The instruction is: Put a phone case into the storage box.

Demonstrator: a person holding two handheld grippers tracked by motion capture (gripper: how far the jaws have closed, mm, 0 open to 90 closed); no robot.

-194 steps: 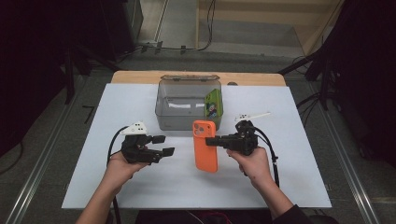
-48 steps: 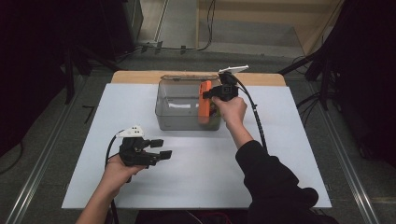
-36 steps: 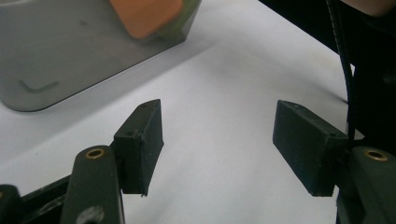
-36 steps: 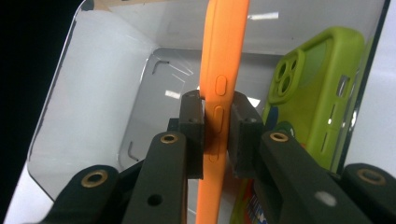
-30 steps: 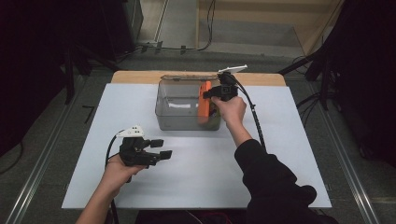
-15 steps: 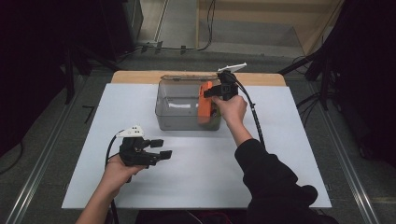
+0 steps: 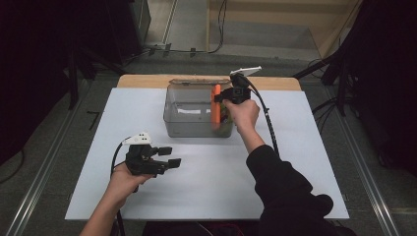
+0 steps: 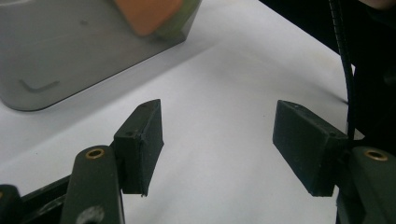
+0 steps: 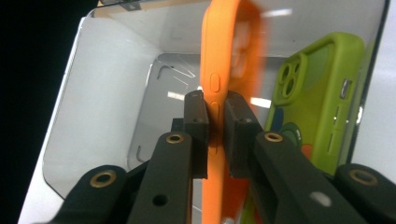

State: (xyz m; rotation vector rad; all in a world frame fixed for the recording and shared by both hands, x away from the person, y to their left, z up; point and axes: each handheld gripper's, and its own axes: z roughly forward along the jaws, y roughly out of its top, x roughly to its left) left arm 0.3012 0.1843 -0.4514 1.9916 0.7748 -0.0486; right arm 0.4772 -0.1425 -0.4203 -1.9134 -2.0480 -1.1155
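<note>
The orange phone case (image 9: 219, 70) stands upright on edge inside the clear bin (image 7: 192, 110), at its right end, side buttons showing. Just beside it a green phone case (image 9: 317, 93) leans against the bin's wall, near the desk's far edge.

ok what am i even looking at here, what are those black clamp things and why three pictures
A person sits at a table covered in white, holding a hand-held gripper in each hand: a black two-jaw clamp with a cable.

The wide picture is from a fixed camera above. The other two come from cameras riding on each gripper, looking along its jaws.

A clear plastic bin stands on the table, with a green phone case leaning inside.

The right hand-held gripper is pinching an orange phone case edge-on, held over the bin; its jaws have just been closing on it. The left hand-held gripper rests near the table's front, jaws open, holding nothing.
</note>
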